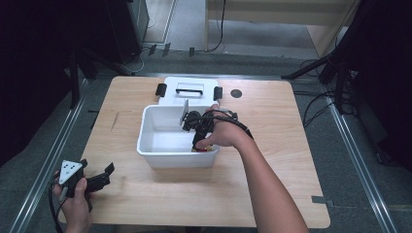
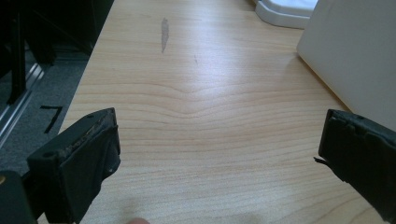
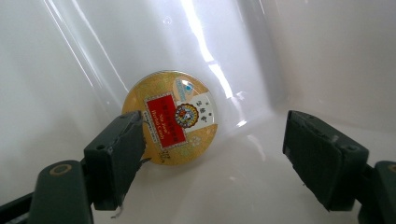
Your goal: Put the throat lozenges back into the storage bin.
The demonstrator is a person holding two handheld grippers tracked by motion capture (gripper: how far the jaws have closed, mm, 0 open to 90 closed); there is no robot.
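At lower left of the high view, the left gripper (image 1: 101,175) is held wide open and empty over the light wooden table (image 1: 272,145). At centre, inside the white plastic bin (image 1: 145,141), the right gripper (image 3: 212,154) is spread wide, gripping nothing; beyond it, a round gold tin with a red label (image 3: 170,117) is seen leaning against the wall.

My right forearm (image 1: 265,179) reaches forward across the middle of the high view, wrist bent down, hand (image 1: 221,133) wrapped around the right gripper (image 1: 199,141), which points steeply downward. In its own view its two black jaws stand wide apart. My left hand (image 1: 75,204) rests low at the near left, holding the left gripper (image 1: 97,180) level, jaws likewise spread wide and gripping nothing.
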